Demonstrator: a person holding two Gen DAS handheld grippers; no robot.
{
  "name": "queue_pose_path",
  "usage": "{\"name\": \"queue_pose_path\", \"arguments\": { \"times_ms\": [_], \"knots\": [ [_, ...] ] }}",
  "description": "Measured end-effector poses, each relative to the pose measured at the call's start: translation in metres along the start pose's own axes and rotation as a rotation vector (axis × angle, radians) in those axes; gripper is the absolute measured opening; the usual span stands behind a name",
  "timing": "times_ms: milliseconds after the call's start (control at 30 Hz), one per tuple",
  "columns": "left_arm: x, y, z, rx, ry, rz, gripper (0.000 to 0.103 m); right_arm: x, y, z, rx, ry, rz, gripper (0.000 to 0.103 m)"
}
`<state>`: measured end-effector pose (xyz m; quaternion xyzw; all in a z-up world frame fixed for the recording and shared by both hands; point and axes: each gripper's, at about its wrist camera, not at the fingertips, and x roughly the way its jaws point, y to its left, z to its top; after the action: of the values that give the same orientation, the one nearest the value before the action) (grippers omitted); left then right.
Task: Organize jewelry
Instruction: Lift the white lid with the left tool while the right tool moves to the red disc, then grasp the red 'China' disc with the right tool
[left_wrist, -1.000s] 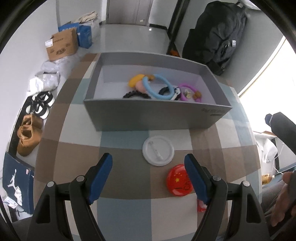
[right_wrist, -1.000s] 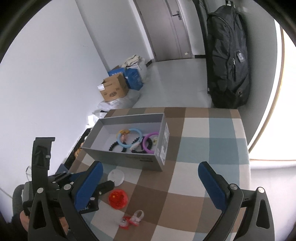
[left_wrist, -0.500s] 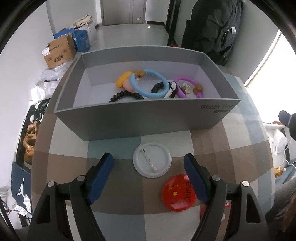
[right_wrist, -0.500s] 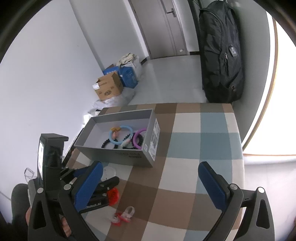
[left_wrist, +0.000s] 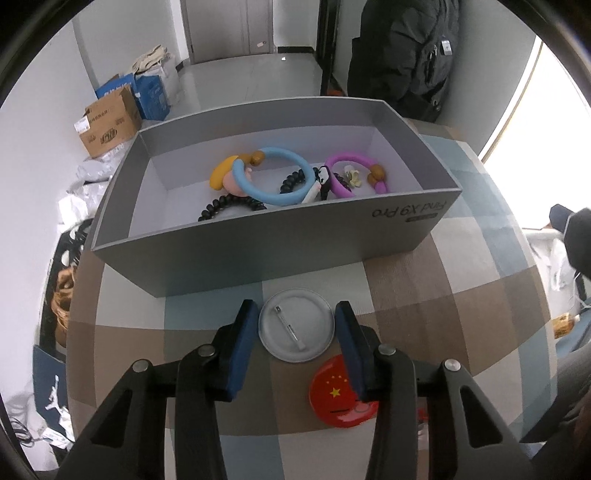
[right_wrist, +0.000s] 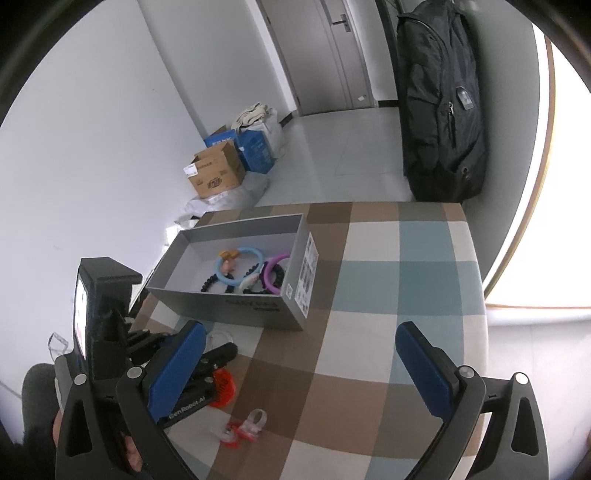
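Observation:
A grey open box (left_wrist: 258, 247) on the checked tablecloth holds a blue ring (left_wrist: 273, 177), a purple ring (left_wrist: 354, 173) and black coil ties (left_wrist: 229, 206). In front of it lies a white pin badge (left_wrist: 296, 324), back side up. My left gripper (left_wrist: 296, 341) has closed around the badge, its blue pads at either edge of the badge. A red star badge (left_wrist: 341, 393) lies just to its right, partly under the right finger. My right gripper (right_wrist: 310, 365) is open and empty, held high over the table. A clear-and-red clip (right_wrist: 245, 428) lies near it.
The box (right_wrist: 236, 280) stands at the table's left side; the left gripper's body (right_wrist: 110, 332) is beside it. A black backpack (right_wrist: 439, 103) leans on the wall beyond the table. Cardboard boxes (right_wrist: 218, 173) and bags sit on the floor.
My left gripper moved forward and down to the white badge and its fingers narrowed from wide open to the badge's edges. My right gripper stayed open and barely shifted.

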<state>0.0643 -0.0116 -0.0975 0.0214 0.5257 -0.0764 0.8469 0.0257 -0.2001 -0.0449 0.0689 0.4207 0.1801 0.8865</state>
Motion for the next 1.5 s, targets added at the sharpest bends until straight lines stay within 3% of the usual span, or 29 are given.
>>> {"name": "queue_pose_path", "arguments": {
  "times_ms": [433, 767, 933, 1100, 1300, 1500],
  "knots": [
    [-0.021, 0.001, 0.007, -0.043, -0.056, -0.069, 0.038, 0.008, -0.002, -0.002, 0.008, 0.024, -0.007, 0.103],
    [-0.059, 0.029, 0.014, -0.177, -0.159, -0.229, 0.038, 0.029, 0.014, -0.011, -0.036, 0.11, 0.012, 0.103],
    [-0.068, 0.042, 0.015, -0.234, -0.189, -0.26, 0.038, 0.041, 0.039, -0.021, -0.12, 0.169, 0.052, 0.102],
    [-0.07, 0.053, 0.016, -0.264, -0.203, -0.263, 0.038, 0.056, 0.063, -0.035, -0.208, 0.233, 0.08, 0.093],
    [-0.071, 0.067, 0.012, -0.312, -0.202, -0.291, 0.038, 0.074, 0.078, -0.051, -0.302, 0.281, 0.015, 0.079],
    [-0.072, 0.077, 0.012, -0.352, -0.206, -0.313, 0.037, 0.079, 0.086, -0.057, -0.353, 0.272, -0.015, 0.077]
  ]
}}
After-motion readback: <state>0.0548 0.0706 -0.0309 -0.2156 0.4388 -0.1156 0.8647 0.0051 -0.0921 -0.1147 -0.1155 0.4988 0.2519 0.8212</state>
